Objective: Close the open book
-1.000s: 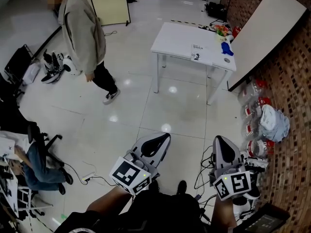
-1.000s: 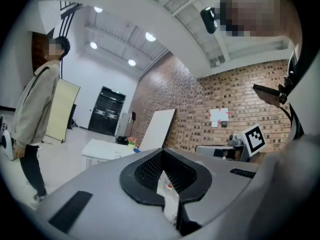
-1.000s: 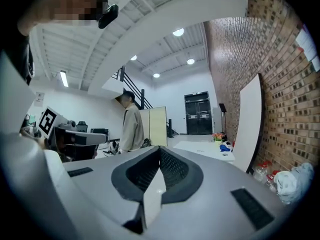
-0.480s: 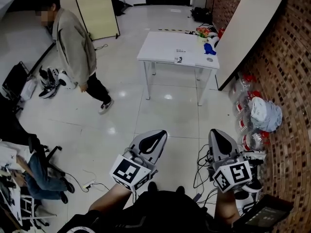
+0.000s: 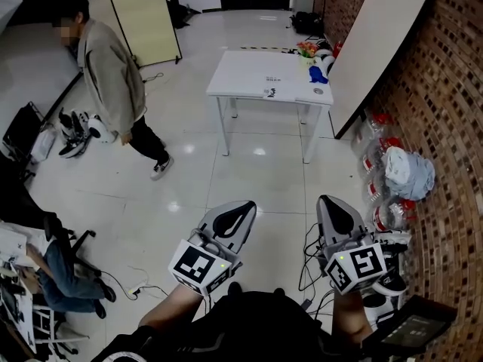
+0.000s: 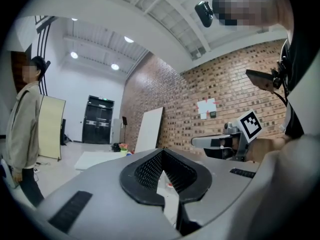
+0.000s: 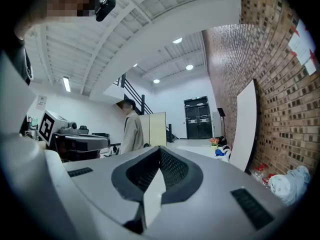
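Left tongs (image 5: 244, 207) and right tongs (image 5: 330, 200) — both clenched, empty — hang well apart from the white rectangular surface (image 5: 249, 72); the book's state there is too small to tell.

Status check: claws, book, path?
Left claw and right claw shut, empty. No book made out from here; white table far ahead across floor. Person standing left of path, cables by feet.
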Tool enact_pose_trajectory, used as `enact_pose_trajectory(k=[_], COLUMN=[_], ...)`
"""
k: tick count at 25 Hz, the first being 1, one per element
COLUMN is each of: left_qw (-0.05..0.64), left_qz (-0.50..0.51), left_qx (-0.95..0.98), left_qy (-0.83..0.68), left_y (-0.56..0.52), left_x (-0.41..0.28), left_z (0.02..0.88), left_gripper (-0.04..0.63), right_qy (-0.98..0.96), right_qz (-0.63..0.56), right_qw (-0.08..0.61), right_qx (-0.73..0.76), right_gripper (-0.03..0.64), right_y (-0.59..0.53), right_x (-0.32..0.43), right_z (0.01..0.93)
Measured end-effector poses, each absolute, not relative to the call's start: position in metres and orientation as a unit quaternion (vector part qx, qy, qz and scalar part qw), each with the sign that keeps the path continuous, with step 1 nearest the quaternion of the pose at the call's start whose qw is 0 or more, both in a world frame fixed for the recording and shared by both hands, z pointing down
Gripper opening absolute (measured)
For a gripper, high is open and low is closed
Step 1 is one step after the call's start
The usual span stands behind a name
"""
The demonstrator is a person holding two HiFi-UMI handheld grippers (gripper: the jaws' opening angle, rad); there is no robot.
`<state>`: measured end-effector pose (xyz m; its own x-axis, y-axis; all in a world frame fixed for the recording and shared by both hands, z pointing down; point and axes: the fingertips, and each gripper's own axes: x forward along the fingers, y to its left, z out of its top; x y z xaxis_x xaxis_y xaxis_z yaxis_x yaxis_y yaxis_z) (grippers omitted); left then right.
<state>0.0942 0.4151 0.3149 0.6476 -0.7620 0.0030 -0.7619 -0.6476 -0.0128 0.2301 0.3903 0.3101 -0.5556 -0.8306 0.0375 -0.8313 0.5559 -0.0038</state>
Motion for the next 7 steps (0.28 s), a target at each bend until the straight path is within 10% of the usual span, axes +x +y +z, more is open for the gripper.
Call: enact_pose_trajectory(k=[7], left_qw=[-0.005], left_qz=[-0.019], left_qx=[-0.909], left_qy=[0.416], left_y=[0.4127], left_x=[0.0931], left_z=[0.3226], left_gripper=[0.003], right_qy=[-0.891], right_qz=[0.010], right_qw=[0.020], right_qx=[0.454], right_gripper=[0.000], right_y=[0.3837], right_x=[0.2234], right_z=[0.3111])
